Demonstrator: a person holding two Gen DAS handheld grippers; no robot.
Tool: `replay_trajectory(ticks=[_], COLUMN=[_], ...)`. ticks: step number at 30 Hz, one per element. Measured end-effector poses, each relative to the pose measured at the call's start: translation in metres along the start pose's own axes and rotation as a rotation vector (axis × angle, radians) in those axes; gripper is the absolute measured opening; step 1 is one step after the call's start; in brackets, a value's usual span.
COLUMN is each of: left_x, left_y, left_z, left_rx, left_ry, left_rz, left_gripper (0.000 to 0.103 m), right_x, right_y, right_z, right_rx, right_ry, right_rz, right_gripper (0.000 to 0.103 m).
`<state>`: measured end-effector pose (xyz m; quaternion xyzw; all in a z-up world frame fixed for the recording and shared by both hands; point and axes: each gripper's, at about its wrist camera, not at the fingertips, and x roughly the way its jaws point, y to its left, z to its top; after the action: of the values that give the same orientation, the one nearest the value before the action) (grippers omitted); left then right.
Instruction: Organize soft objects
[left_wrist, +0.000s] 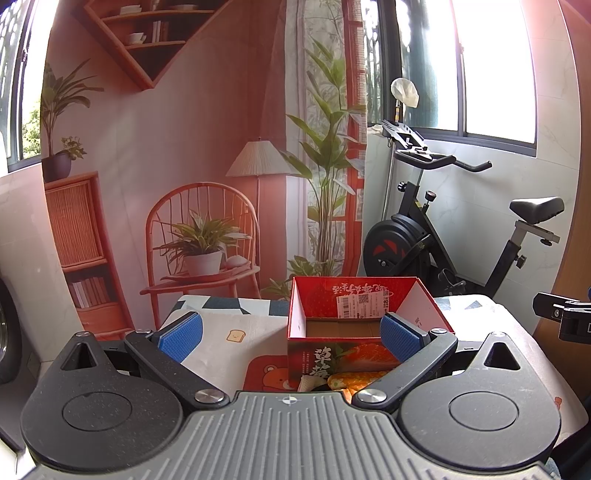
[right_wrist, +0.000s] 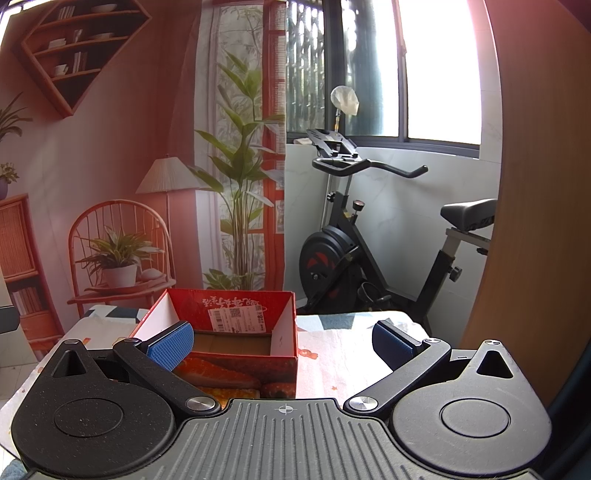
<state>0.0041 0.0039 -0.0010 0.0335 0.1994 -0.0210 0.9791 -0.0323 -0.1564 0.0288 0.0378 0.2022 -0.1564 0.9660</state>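
Observation:
A red cardboard box (left_wrist: 317, 301) printed with strawberries stands open-topped on the table, and its brown floor looks bare. My left gripper (left_wrist: 291, 334) hangs open just in front of it, blue pads spread wide, nothing between them. An orange and white soft object (left_wrist: 351, 380) lies low before the box, mostly hidden by the gripper body. In the right wrist view the same box (right_wrist: 284, 314) sits left of centre. My right gripper (right_wrist: 282, 343) is open and empty, its left pad over the box's near left corner. A strip of the orange soft object (right_wrist: 229, 392) shows below the box.
The table carries a patterned cloth (left_wrist: 229, 325) with toast and bear prints. Part of the other gripper (left_wrist: 565, 314) pokes in at the right edge of the left wrist view. An exercise bike (right_wrist: 369, 236) stands behind the table by the window. A room-scene backdrop (left_wrist: 184, 147) hangs behind.

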Motion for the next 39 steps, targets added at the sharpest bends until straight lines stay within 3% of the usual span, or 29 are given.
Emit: replay_trajectory(ticks=[29,39], left_x=[0.001,0.028], left_y=[0.0,0.007], left_z=[0.0,-0.018], left_rx=[-0.007,-0.047], left_ry=[0.01,0.07], left_rz=[0.0,-0.037], left_gripper=[0.103,0.103], right_x=[0.001,0.023], right_y=[-0.001,0.001], right_z=[0.002,-0.033], right_rx=[0.005,0.076], right_ry=[-0.001,0.012], right_rz=[0.004,0.113], right_gripper=[0.103,0.103])
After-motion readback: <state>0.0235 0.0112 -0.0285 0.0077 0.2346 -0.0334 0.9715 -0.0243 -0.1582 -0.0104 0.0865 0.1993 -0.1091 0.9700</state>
